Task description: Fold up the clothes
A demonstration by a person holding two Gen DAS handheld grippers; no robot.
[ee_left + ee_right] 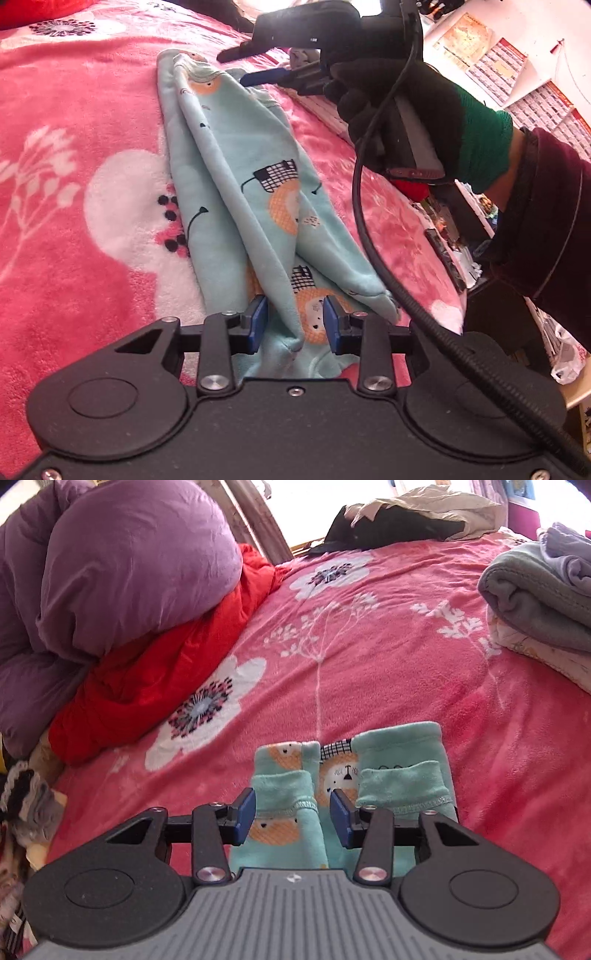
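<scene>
A pale teal child's garment [236, 177] with orange lion prints lies folded lengthwise on the pink flowered blanket [74, 110]. My left gripper [296, 325] is at its near end, blue pads apart, with a loose ridge of the cloth lying between them and not pinched. My right gripper [232, 68], held by a black-gloved hand [399, 110], hovers just over the far end with its fingers apart. In the right wrist view that gripper [293, 816] stands open over the garment's two cuffed ends [402, 782], one teal cuff lying between the pads.
A purple duvet [110, 565] and a red quilt [147, 672] are piled at the left of the bed. Folded grey blankets [535, 602] are stacked at the right, and dark and beige clothes [399, 520] lie at the far edge. The bed's edge [454, 295] drops to floor clutter.
</scene>
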